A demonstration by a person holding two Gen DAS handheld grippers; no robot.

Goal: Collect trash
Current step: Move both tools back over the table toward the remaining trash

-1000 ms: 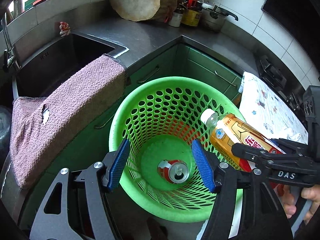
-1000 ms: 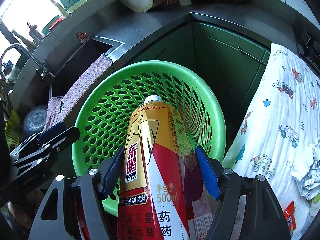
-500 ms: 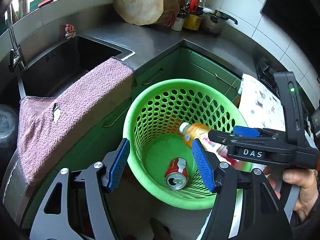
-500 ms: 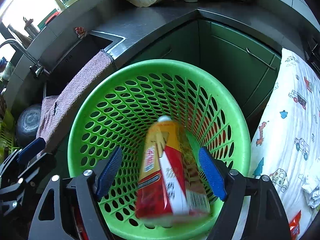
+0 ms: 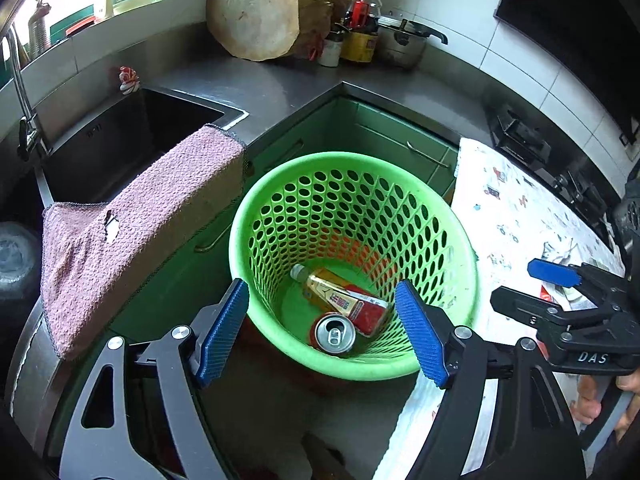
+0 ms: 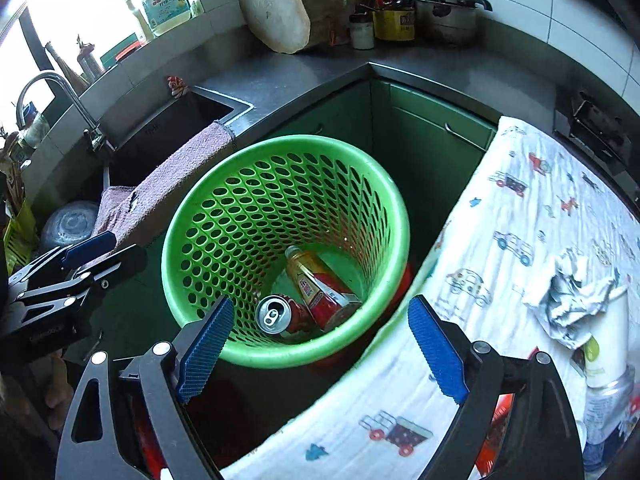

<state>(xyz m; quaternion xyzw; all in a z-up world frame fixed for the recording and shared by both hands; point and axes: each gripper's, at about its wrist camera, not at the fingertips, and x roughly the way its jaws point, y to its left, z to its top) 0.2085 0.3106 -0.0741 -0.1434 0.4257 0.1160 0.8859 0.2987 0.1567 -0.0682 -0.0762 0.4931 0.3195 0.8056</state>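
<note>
A green perforated basket (image 5: 460,236) (image 6: 188,216) stands on the floor by the cabinets. At its bottom lie a yellow-and-red drink bottle (image 5: 344,300) (image 6: 318,284) and a red can (image 5: 334,334) (image 6: 278,314), side by side. Above the basket's near rim hovers my left gripper (image 5: 324,336), its jaws opening with nothing between them. My right gripper (image 6: 320,348) is also above the near rim, jaws opening and empty. Each gripper shows in the other's view, the right one at the right edge (image 5: 560,292) and the left one at the left edge (image 6: 76,260).
A cloth with a car print (image 6: 520,240) covers a surface to the right, bearing crumpled paper (image 6: 568,292) and a white cup (image 6: 612,344). A pink towel (image 5: 140,224) hangs over the sink (image 5: 100,148) edge. Chopping block (image 5: 256,16), bottles and pot (image 5: 404,40) stand on the counter.
The right gripper let the bottle go; it fell into the basket beside the can. Both grippers have opened wider and risen back from the basket.
</note>
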